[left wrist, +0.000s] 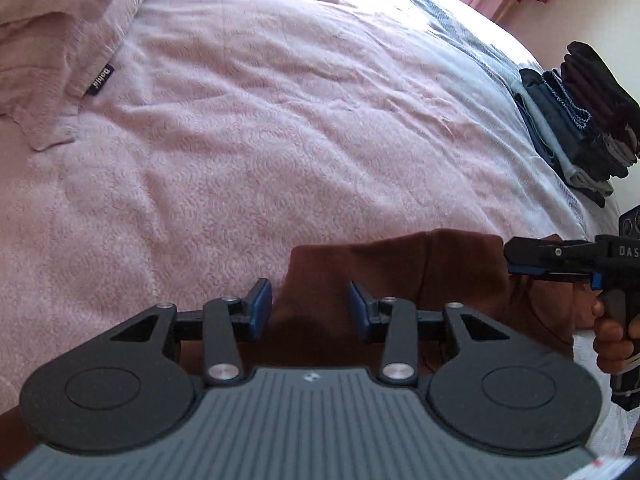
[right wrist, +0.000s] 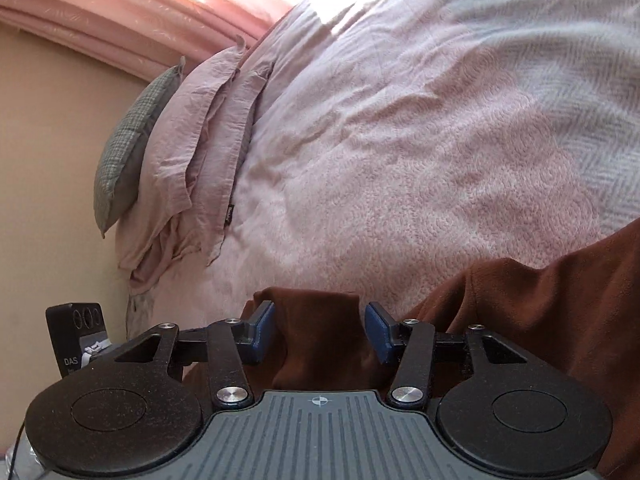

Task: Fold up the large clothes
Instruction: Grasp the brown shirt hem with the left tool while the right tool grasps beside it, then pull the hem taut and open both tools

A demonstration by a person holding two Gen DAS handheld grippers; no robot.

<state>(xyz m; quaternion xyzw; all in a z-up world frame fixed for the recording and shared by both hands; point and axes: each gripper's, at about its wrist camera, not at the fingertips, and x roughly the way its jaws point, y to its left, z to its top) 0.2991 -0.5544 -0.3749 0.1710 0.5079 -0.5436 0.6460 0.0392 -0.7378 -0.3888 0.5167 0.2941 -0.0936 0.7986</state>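
A bed with a pink textured bedspread (left wrist: pixel 280 120) fills the frame. At the upper left lie pink pillows (left wrist: pixel 52 40), at the right edge a stack of folded dark clothes (left wrist: pixel 580 120), and at the bottom centre a brown garment (left wrist: pixel 400 272).

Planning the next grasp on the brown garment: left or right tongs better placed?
Right, probably. The right tongs straddle a raised fold of the garment; the left tongs are open over flatter cloth.
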